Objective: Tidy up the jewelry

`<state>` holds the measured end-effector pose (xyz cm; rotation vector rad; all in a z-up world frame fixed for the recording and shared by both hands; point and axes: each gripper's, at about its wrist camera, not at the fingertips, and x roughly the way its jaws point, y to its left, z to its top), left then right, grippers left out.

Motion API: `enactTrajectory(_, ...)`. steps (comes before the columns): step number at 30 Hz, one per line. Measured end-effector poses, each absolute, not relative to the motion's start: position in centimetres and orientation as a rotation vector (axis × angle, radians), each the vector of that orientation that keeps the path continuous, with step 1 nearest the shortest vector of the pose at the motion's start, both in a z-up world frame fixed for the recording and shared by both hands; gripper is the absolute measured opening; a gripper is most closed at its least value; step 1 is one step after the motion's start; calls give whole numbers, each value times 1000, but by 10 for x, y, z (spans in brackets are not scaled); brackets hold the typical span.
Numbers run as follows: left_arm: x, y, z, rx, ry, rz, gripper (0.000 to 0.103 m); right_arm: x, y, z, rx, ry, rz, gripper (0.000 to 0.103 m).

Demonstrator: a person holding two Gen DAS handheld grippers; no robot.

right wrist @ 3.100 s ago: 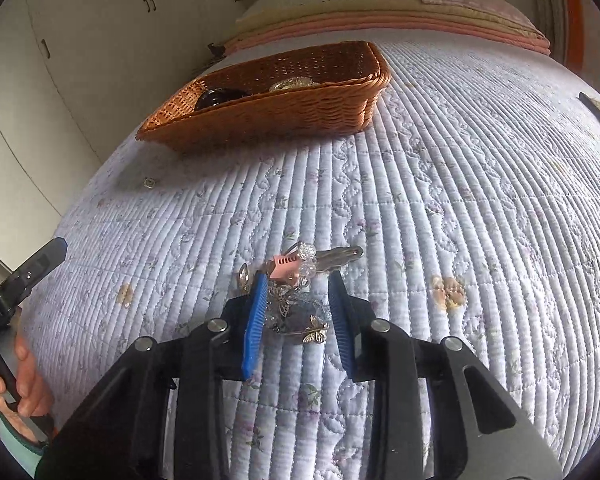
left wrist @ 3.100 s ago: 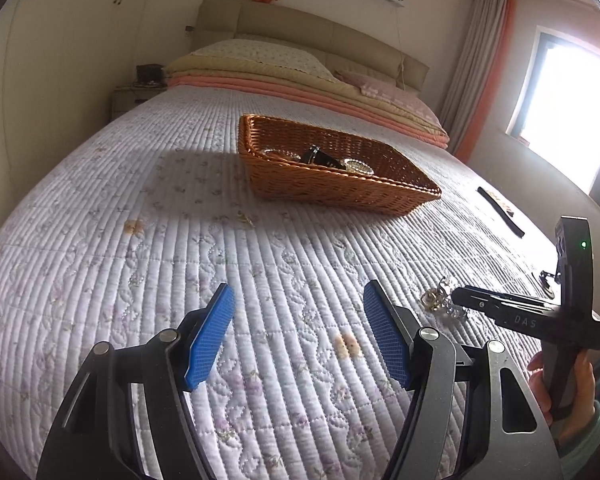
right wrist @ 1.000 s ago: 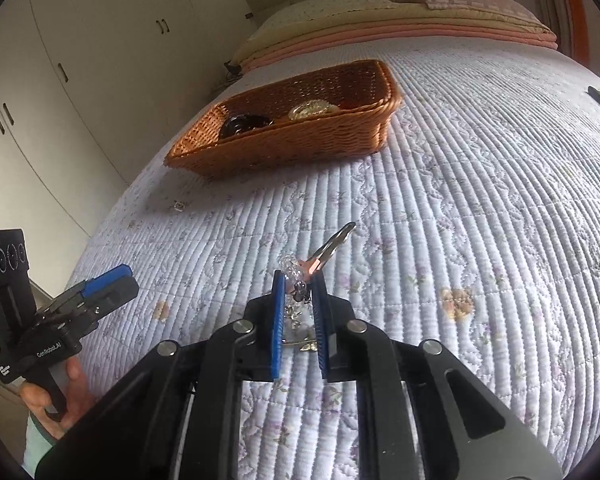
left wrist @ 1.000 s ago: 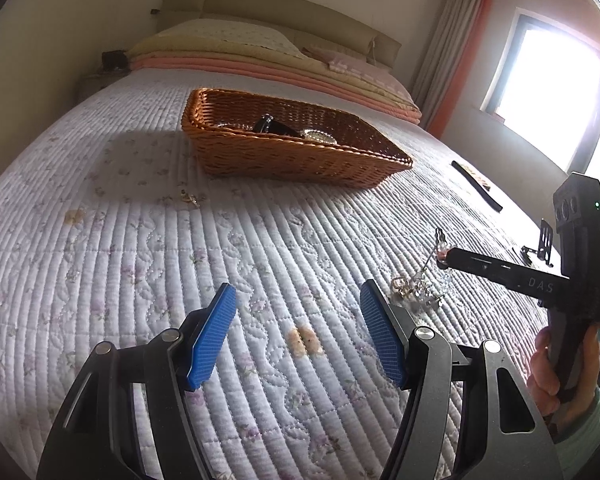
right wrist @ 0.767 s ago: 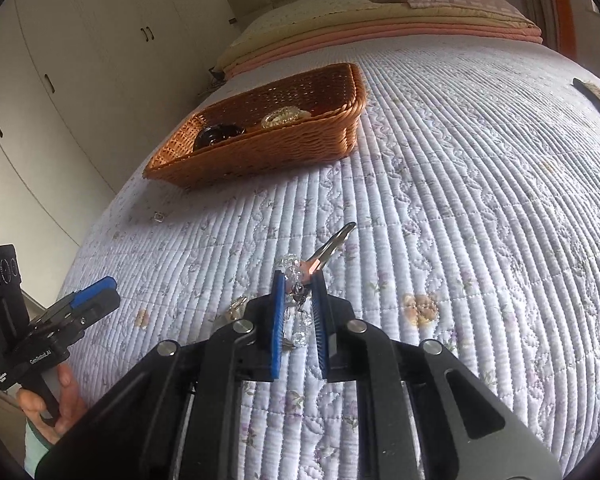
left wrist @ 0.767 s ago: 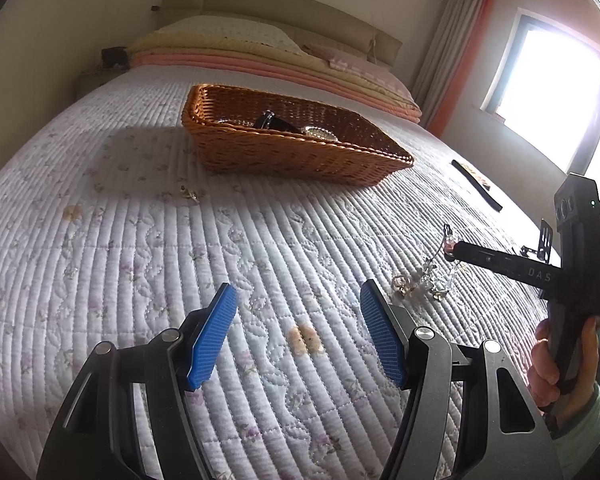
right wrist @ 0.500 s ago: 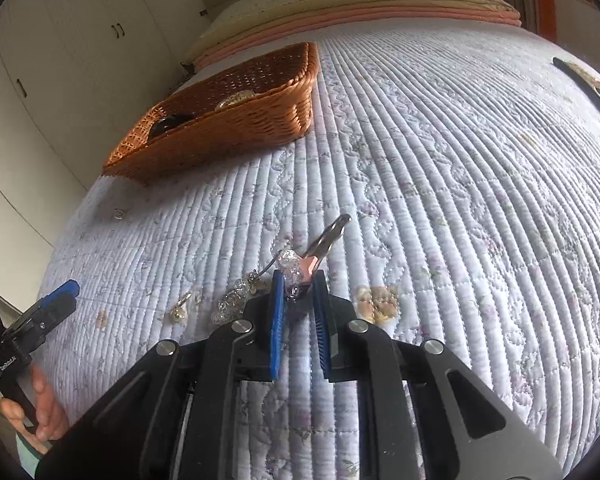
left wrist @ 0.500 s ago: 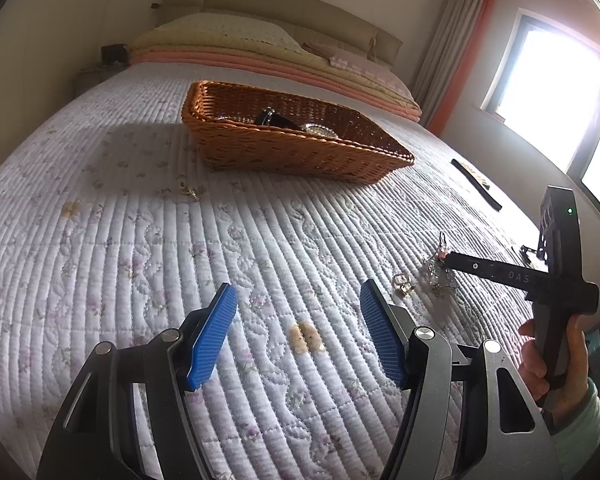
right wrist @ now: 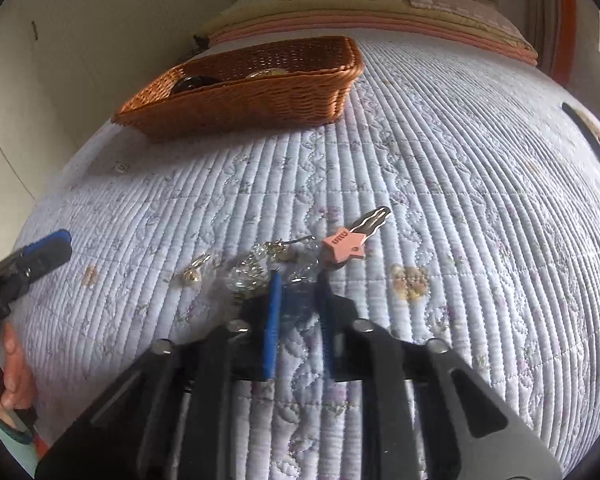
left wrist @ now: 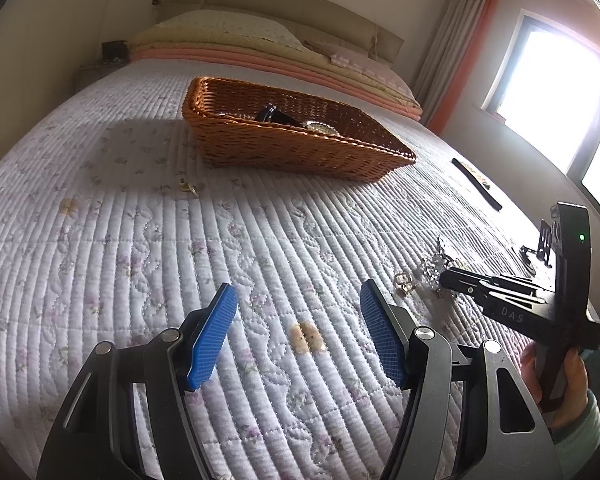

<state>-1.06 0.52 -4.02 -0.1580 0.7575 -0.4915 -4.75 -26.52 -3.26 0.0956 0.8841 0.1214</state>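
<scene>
Crystal keychain (right wrist: 260, 268) with pink-headed key (key pointing away) lies on quilt; wicker basket (right wrist: 260, 100) beyond

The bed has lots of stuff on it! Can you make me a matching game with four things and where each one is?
Things:
1. key with pink star head
2. black item
3. long dark strip
4. small gold piece

Places:
A. inside the wicker basket
B. on the quilt, alone, on the near side of the basket
C. just ahead of the right tongs
D. on the quilt near the window side

Pairs: 1-C, 2-A, 3-D, 4-B
</scene>
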Motion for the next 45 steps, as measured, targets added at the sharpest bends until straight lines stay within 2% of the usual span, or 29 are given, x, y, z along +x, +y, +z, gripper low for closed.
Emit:
enactTrajectory(6, -2, 19, -35, -214, 761, -501, 62, -54, -247, -15, 41, 786, 144, 8)
enactTrajectory(17, 29, 22, -26, -165, 749, -421, 61, -54, -255, 22, 107, 630, 243, 8)
enactTrajectory(18, 36, 21, -24, -147, 746, -398, 59, -53, -256, 22, 105, 629, 239, 8)
enactTrajectory(20, 52, 20, -24, -127, 754, -364, 49, -49, -259, 21, 101, 632, 223, 8)
enactTrajectory(27, 100, 22, -39, -127, 820, -299, 38, -32, -265, 12, 122, 629, 224, 8)
enactTrajectory(29, 109, 18, -46, -127, 855, -291, 29, -26, -265, 11, 126, 630, 231, 8)
enactTrajectory(35, 115, 17, -53, -123, 886, -269, 19, -13, -270, 1, 150, 644, 239, 8)
enactTrajectory(40, 117, 17, -52, -120, 887, -263, 19, -12, -271, -2, 158, 647, 245, 8)
enactTrajectory(42, 117, 15, -53, -109, 886, -250, 14, -11, -270, -3, 160, 653, 246, 8)
enactTrajectory(44, 119, 16, -54, -110, 888, -233, 2, -10, -270, -5, 162, 658, 246, 8)
enactTrajectory(45, 120, 17, -54, -113, 887, -226, 0, -10, -270, -6, 165, 659, 247, 8)
